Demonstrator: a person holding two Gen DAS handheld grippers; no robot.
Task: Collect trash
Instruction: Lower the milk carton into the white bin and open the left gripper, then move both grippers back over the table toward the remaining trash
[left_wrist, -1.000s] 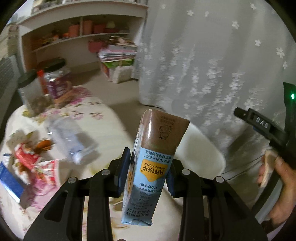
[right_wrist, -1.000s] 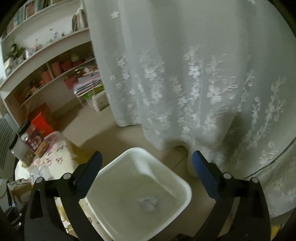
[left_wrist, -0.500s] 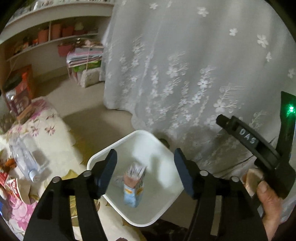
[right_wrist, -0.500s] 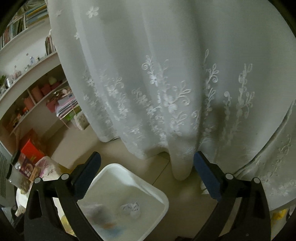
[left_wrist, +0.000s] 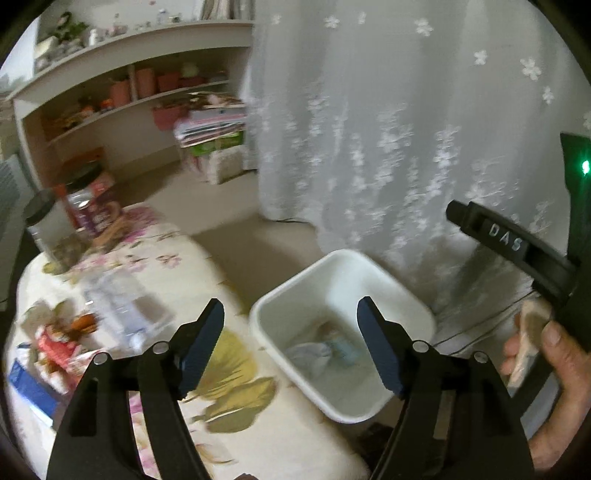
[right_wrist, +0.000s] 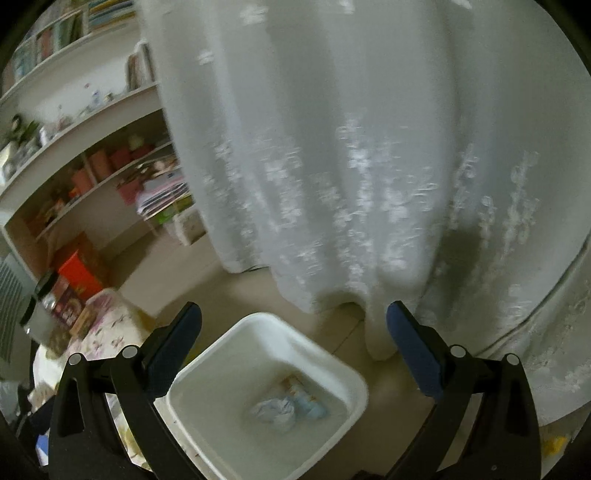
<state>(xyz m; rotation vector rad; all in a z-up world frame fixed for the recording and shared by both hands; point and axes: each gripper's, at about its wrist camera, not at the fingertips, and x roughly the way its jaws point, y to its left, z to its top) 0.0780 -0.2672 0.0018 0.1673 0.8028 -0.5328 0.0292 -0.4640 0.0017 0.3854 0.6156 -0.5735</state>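
Both grippers, left (left_wrist: 290, 345) and right (right_wrist: 293, 345), jaws wide, empty. Carton (left_wrist: 341, 349) lies in bin (left_wrist: 341, 258). Next: plastic bottle (left_wrist: 118, 310), frame left, on surface.

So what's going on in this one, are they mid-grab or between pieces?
Between pieces. A person is clearing trash off a floral-covered table into a white bin on the floor beside it. Both the left gripper and the right gripper are empty with jaws wide apart above the bin. A milk carton and a crumpled wad lie at the bottom. A clear plastic bottle and snack wrappers are left on the table.
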